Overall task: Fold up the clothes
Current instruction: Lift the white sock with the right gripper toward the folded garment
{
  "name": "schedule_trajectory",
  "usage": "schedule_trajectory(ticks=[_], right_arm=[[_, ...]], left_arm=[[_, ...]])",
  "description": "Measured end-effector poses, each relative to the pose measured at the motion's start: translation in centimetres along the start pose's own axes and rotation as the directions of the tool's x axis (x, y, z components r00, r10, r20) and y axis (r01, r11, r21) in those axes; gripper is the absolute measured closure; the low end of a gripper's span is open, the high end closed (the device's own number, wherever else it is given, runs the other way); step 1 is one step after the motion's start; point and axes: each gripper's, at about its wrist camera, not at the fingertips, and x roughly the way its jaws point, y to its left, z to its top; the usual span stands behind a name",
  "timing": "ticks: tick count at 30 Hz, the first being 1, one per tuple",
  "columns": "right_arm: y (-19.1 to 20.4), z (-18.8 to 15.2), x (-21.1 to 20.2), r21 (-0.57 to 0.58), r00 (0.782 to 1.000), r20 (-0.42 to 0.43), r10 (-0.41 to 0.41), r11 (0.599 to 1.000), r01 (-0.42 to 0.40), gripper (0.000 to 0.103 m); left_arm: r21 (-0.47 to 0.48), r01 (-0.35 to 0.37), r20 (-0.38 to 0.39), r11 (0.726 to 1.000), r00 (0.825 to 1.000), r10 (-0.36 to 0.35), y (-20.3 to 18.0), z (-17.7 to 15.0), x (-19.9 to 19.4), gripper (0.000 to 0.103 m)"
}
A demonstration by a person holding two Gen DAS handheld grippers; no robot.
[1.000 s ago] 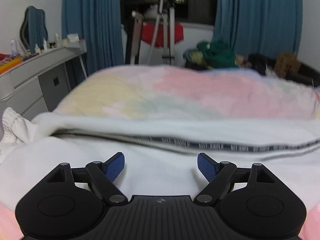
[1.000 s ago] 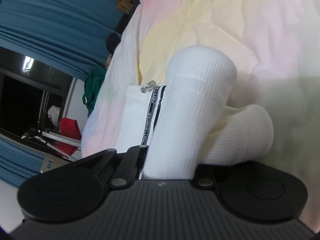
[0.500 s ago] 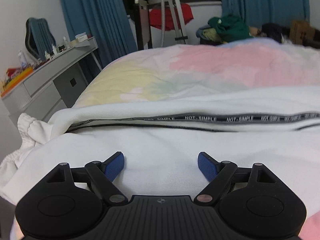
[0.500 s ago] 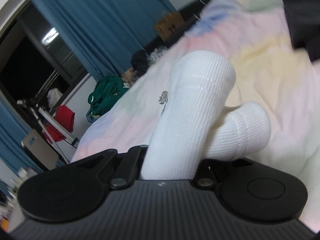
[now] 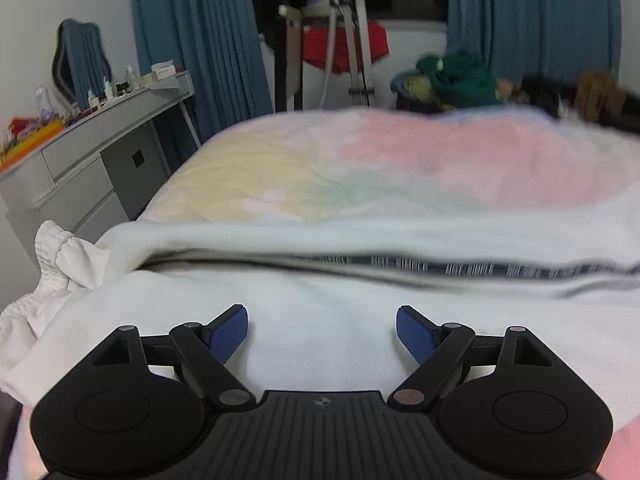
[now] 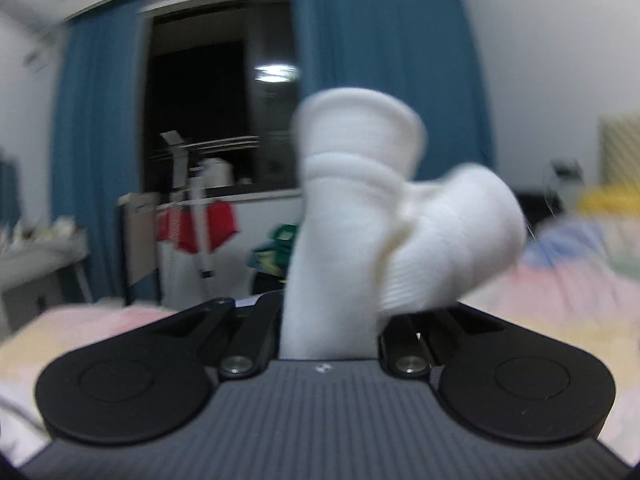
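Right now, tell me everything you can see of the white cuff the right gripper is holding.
The white cuff is thick ribbed knit, soft and stretchy by its look. It is clamped in the right gripper, whose fingers are hidden behind the cloth. One tube-like fold stands upright from the grip; a second rounded bulge leans out to the right. It is lifted above the bed, touching nothing else visible. The picture is motion-blurred, so finer detail is lost.

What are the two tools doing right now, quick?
Left tool: open, empty, over the white garment.
Right tool: closed on the garment's white ribbed cuff, lifted up.
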Motion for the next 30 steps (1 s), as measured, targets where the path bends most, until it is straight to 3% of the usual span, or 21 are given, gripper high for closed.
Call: schedule_trajectory(ticks=[2,5,9,14,19,22,27,28,30], right_arm=[[4.3,-1.5,-0.9,-0.119,0.998,-0.018,0.064,0.991,-0.066,0.091],[10.3,-4.8,-1.8,-0.297,0.980,-0.099,0.170,0.935,-0.192,0.091],[13.3,-8.5,-2.3,-0.438,0.958,-0.193,0.212,0.855,-0.278,0.090],[17.0,-13.1,-3.0,-0.583,0.919,-0.315,0.238,0.715,-0.385,0.090],[18.5,-10.6,-3.8,-0.497,0.941,-0.267,0.209,0.806,-0.321,0.090],[21.3,-10.6,-3.8,-0.462,0.941,-0.250,0.229,0.826,-0.323,0.090],[25.1,-14.7,-4.3,-0.459,0.925,-0.291,0.243,0.813,-0.358,0.088],[25.0,-15.0,-4.5,-0.464,0.929,-0.282,0.241,0.813,-0.352,0.087],[24.6,-14.0,-4.3,-0.428,0.909,-0.304,0.286,0.811,-0.399,0.080]], left_arm=[[-0.018,-0.023,0.053,1.000,0.998,0.024,0.7,0.5,-1.6,0.020],[-0.078,-0.040,0.114,0.996,0.992,0.048,2.3,0.9,-3.7,0.020],[-0.172,-0.032,0.144,0.985,0.988,0.058,4.6,1.1,-5.3,0.020],[-0.236,-0.010,0.160,0.972,0.986,0.049,6.1,1.6,-5.7,0.020],[-0.289,0.022,0.183,0.957,0.983,0.032,7.3,2.0,-5.9,0.020],[-0.327,0.060,0.191,0.943,0.982,0.004,8.1,1.9,-5.8,0.020],[-0.365,0.071,0.159,0.928,0.987,-0.013,8.6,1.0,-4.7,0.019],[-0.363,0.077,0.147,0.929,0.989,-0.025,8.5,0.8,-4.3,0.019],[-0.368,0.081,0.133,0.926,0.991,-0.034,8.5,0.5,-3.6,0.019]])
